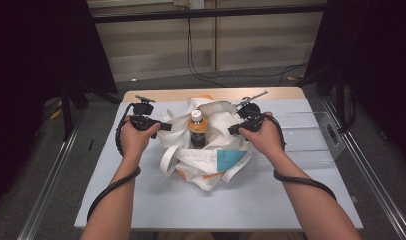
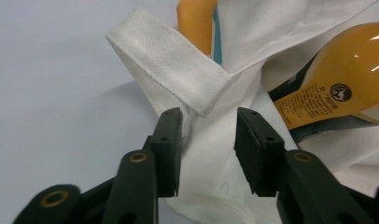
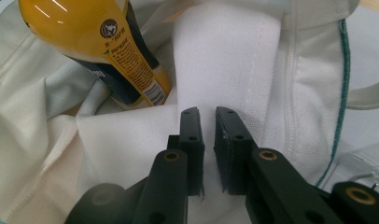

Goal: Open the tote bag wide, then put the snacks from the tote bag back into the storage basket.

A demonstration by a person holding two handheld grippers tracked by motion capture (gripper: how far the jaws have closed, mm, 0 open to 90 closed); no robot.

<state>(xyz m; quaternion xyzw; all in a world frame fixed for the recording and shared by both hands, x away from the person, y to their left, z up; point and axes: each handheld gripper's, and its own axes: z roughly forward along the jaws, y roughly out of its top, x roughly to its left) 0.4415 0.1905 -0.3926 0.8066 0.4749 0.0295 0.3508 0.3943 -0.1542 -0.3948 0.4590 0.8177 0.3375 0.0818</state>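
Note:
A white cloth tote bag (image 1: 206,162) with a teal patch lies crumpled at the middle of the table. An orange drink bottle (image 1: 197,129) with a white cap stands upright in its mouth. My left gripper (image 1: 166,126) is at the bag's left rim. Its jaws stand apart over white cloth in the left gripper view (image 2: 208,121), just below a handle strap (image 2: 169,65), with the bottle (image 2: 337,88) beyond. At the bag's right rim is my right gripper (image 1: 232,131). A narrow gap shows between its jaws (image 3: 207,114) in front of a wide white strap (image 3: 225,60), near the bottle (image 3: 99,42).
A clear plastic box (image 1: 311,137) sits on the pale table (image 1: 191,200) just right of the bag, close to my right hand. Black cables trail from both grippers along my forearms. Metal rails run along both sides of the table.

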